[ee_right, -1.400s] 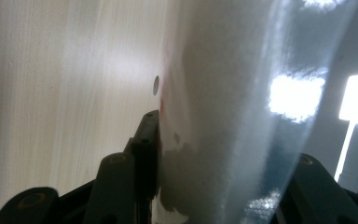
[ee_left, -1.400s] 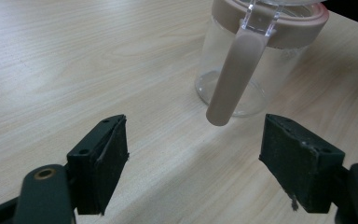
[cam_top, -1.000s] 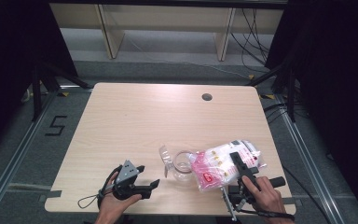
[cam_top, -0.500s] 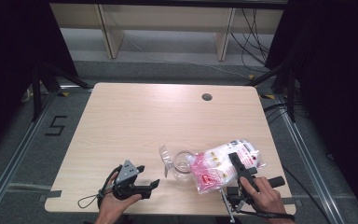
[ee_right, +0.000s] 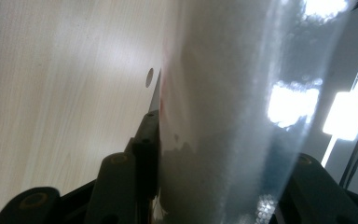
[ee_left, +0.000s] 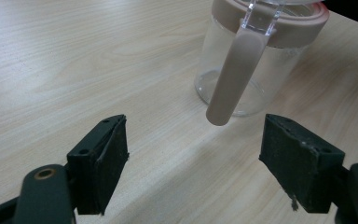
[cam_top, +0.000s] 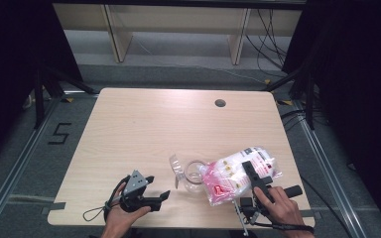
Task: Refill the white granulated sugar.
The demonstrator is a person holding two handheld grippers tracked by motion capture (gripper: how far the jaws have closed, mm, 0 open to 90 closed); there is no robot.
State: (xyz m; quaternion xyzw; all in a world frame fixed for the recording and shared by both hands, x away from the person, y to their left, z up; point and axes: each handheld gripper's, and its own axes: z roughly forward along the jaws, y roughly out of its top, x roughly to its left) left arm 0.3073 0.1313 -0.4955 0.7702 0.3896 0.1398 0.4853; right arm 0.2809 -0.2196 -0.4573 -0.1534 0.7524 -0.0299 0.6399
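Honestly nothing has changed over the last second: both hands sit where they were, and the bag [cam_top: 238, 173] and jar [cam_top: 194, 174] lie exactly as before. So to me this looks like a pause mid-pour, with the bag tipped toward the jar but nothing visibly flowing.

The right gripper [cam_top: 250, 173] is clamped on the bag, jaws about halfway in, squeezing the plastic from both sides. In the right gripper view the bag [ee_right: 242, 112] sits pressed between the two jaws.

The left gripper [cam_top: 154, 198] is wide open with nothing in it, resting on the table [cam_top: 144, 129] near the front edge. In the left gripper view, the jar [ee_left: 256, 60] stands just beyond its jaws, a little right of centre, lid flipped up.
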